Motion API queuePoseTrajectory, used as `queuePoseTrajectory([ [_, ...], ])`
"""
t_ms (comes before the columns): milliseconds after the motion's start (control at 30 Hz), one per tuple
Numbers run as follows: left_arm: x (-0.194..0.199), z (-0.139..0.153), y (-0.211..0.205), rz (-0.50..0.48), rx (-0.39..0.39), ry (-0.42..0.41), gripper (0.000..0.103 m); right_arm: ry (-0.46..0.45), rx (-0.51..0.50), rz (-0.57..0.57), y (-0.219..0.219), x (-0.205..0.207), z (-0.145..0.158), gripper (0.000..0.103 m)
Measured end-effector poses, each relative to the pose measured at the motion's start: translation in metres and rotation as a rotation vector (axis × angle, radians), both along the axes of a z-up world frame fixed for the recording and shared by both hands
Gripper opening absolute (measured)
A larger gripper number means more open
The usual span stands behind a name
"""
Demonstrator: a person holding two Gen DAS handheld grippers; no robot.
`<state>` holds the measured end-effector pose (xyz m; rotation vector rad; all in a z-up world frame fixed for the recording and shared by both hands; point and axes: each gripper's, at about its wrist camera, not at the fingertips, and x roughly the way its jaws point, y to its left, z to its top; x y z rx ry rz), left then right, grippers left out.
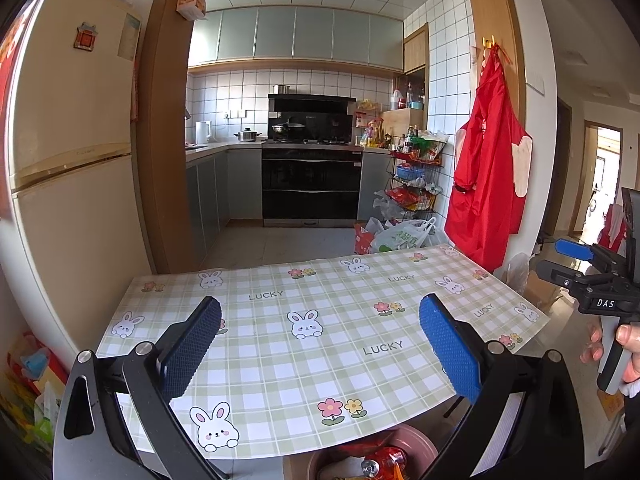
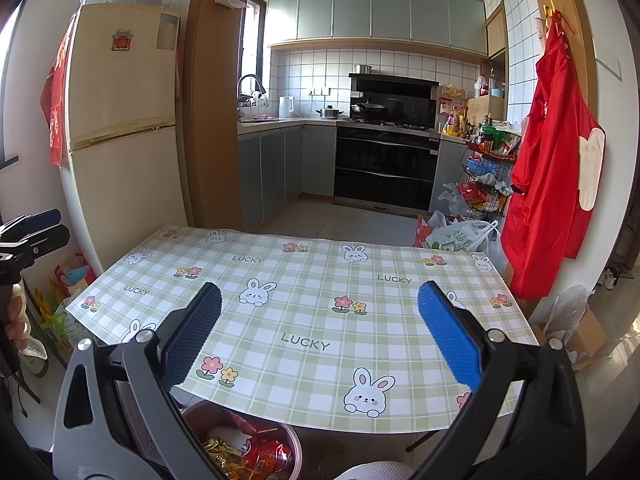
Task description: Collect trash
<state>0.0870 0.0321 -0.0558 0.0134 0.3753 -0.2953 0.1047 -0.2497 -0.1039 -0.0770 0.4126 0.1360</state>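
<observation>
Holding both tools above the near edge of the table (image 1: 280, 360), you have each one spread wide with nothing between its fingers. Your left gripper (image 1: 320, 344) hangs over the checked tablecloth with its rabbits and flowers, its two blue pads well apart. Your right gripper (image 2: 320, 340) sits the same way, released, over the same cloth. From the left wrist view, your right hand (image 1: 616, 352) shows at the far right edge, wrapped around the tool's handle beyond the table's right side.

The trash is down in the pink bin (image 2: 294, 446), which stands on the floor just under the table's near edge. Inside it you can see a red can (image 2: 266, 454) lying on its side, gold wrappers (image 2: 222, 456) beside it, and a red packet behind them. The left wrist view shows the same bin (image 1: 424, 442) low in the frame, between the two fingers, with the can's top facing up.

Beyond the table stand a cream fridge (image 1: 72, 120) on the left and a red apron (image 1: 488, 168) hanging on the right wall.
</observation>
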Motion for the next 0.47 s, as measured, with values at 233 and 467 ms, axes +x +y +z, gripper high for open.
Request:
queuePoseTrajectory([
  [233,-0.0003,0.0001,0.0005,-0.003,0.003,0.002,0.097,0.003,-0.001,0.001,-0.0009,-0.0011,-0.0011,0.097],
  [467,0.0009,-0.0005,0.0002,0.008,0.007,0.01,0.097,0.007,-0.002,0.001,-0.0024,-0.0013,-0.002,0.097],
])
